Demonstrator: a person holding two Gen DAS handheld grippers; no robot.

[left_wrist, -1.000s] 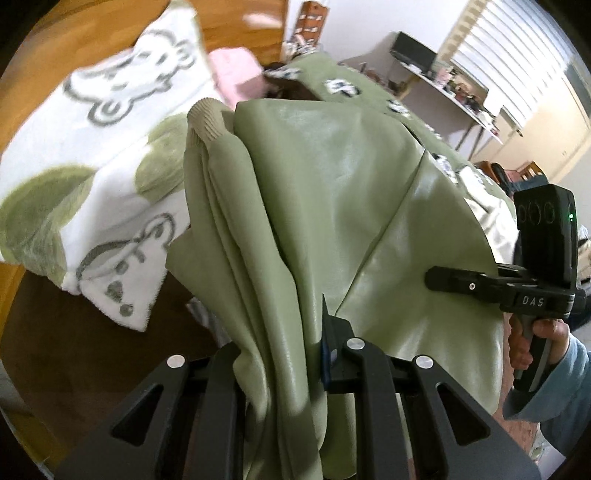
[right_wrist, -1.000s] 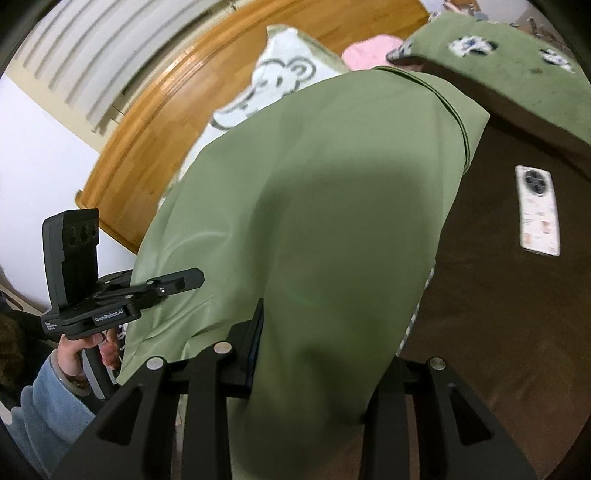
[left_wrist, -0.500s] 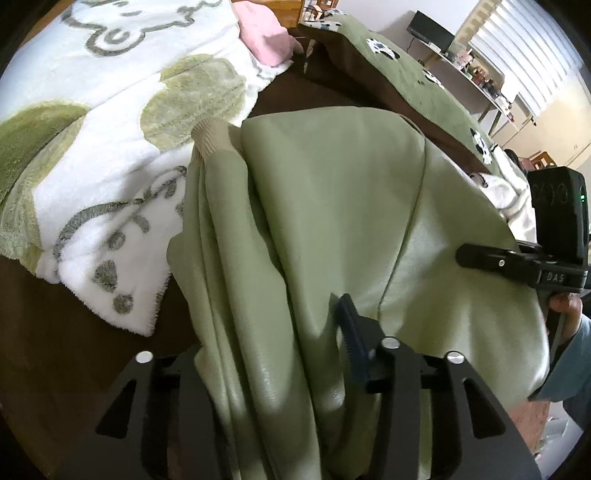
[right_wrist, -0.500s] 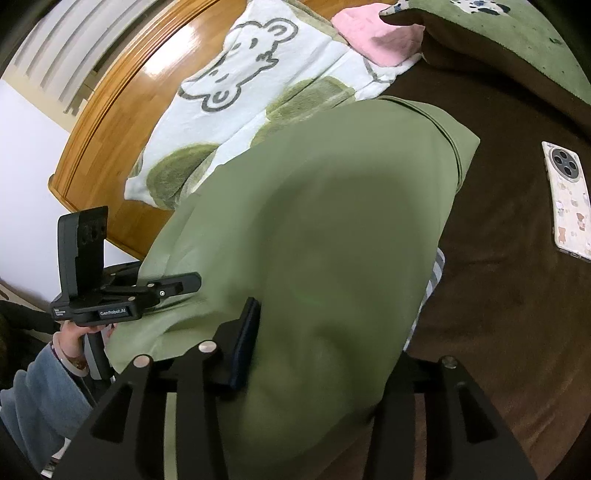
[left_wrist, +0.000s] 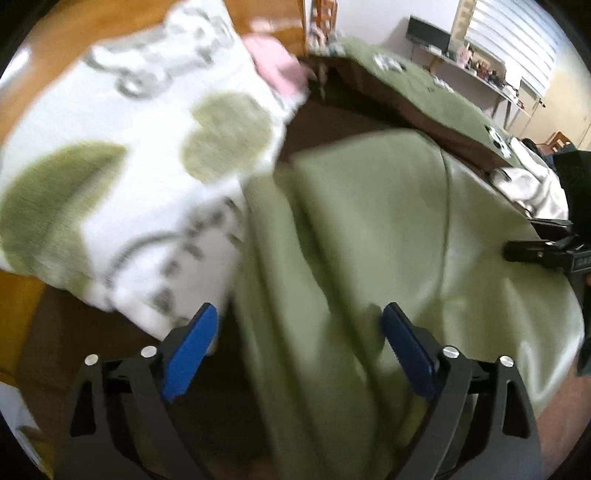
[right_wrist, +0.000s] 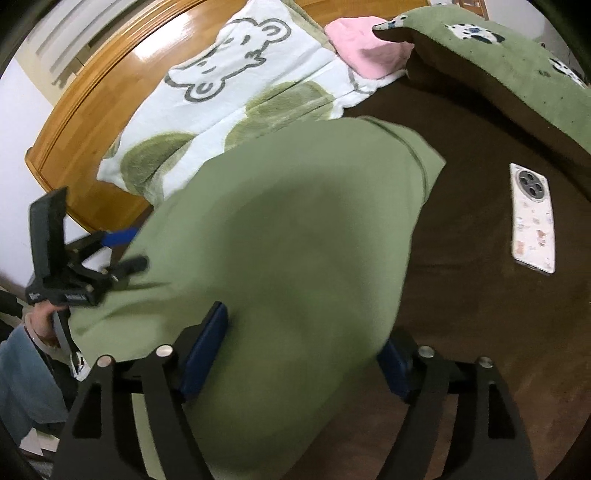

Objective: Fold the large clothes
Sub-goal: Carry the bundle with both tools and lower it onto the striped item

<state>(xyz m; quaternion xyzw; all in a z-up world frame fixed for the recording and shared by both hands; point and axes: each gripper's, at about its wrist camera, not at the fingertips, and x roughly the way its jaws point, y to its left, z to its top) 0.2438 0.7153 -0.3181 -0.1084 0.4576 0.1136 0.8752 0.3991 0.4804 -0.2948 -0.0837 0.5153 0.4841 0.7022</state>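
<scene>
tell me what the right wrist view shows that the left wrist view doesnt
Only the right wrist view shows the phone lying on the brown bedspread and the bear drawing sharply. Only the left wrist view shows the far shelf and window blinds. Both show the green jacket between open jaws, the white blanket, the pink cloth, and the other gripper: left gripper, right gripper.

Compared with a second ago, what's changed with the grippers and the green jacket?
Both grippers let go: the left gripper and right gripper were clamped on the green jacket and now stand open. The jacket came down onto the brown bedspread. The phone and bear blanket stayed put.
</scene>
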